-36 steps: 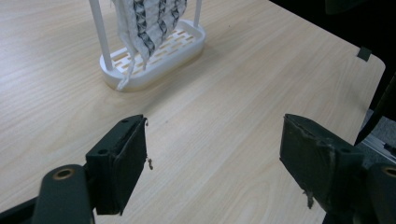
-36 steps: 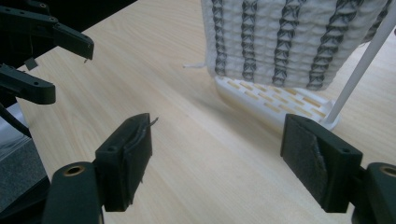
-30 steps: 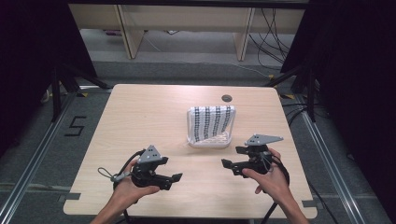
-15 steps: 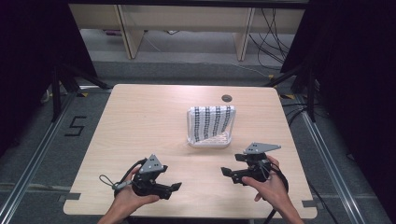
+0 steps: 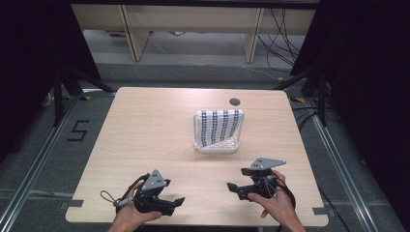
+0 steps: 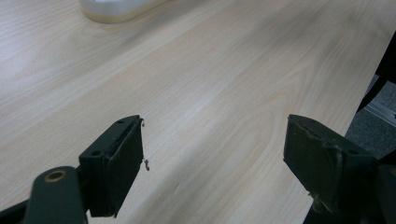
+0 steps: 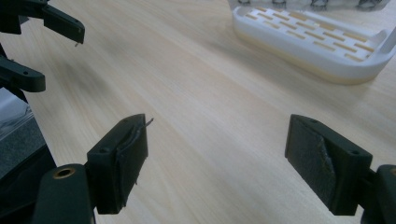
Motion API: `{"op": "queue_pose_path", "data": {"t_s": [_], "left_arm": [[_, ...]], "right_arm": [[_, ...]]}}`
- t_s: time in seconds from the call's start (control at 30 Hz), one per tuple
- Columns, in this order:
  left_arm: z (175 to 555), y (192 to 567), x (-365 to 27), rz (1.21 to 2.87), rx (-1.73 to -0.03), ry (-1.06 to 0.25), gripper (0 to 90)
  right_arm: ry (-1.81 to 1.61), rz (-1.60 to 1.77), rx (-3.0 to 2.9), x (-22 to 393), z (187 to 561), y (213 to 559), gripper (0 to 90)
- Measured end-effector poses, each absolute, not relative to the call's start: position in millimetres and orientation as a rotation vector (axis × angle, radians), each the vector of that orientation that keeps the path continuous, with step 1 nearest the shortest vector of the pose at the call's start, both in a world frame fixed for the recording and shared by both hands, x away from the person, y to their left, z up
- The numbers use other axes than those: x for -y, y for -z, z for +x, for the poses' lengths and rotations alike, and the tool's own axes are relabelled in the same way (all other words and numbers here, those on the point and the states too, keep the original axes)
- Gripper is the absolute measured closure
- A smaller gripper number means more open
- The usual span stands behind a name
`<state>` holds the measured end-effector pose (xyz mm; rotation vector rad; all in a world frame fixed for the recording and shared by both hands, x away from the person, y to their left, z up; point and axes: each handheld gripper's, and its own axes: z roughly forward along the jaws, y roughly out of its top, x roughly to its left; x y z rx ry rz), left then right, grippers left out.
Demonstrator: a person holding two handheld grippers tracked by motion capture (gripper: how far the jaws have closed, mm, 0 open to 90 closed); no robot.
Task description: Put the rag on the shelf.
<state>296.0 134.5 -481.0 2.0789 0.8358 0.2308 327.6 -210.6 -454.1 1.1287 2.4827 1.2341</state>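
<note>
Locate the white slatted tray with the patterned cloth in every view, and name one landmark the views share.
High view: the white tray sits right of the table's centre, beyond both grippers, patterned cloth draped over it.
Left gripper view: a piece of the tray's rim at the top edge, left of centre.
Right gripper view: the tray's slatted floor at the upper right.
Shared landmark: the light wooden tabletop.

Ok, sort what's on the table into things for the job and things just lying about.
For the job:
- white slatted plastic tray holding a black-and-white patterned cloth
- left gripper, open
- right gripper, open

Lying about:
- small dark round disc at the wooden table's far edge
</note>
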Motion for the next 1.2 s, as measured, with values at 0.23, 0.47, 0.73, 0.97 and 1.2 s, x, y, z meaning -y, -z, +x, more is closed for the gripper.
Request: {"op": "queue_pose_path", "data": {"t_s": [0.23, 0.47, 0.73, 0.97, 1.2], "left_arm": [[287.8, 488.2, -136.3, 2.112, -0.824, -0.251, 19.2], [282.6, 494.1, -135.7, 2.118, -0.806, -0.280, 19.1], [285.1, 496.3, -138.4, 2.112, -0.823, -0.277, 19.2], [286.4, 497.0, -140.3, 2.132, -0.819, -0.274, 19.2], [288.4, 499.2, -141.9, 2.134, -0.836, -0.277, 19.2]], "right_arm": [[-1.212, 1.119, -2.500, 209.1, 319.3, 466.1, 22.5], [-1.191, 1.114, -2.502, 208.3, 312.2, 471.4, 22.5], [-1.194, 1.095, -2.497, 211.0, 312.2, 475.4, 22.4], [-1.194, 1.098, -2.495, 211.8, 313.2, 476.8, 22.4], [-1.207, 1.151, -2.495, 211.9, 312.8, 478.0, 22.4]]}}
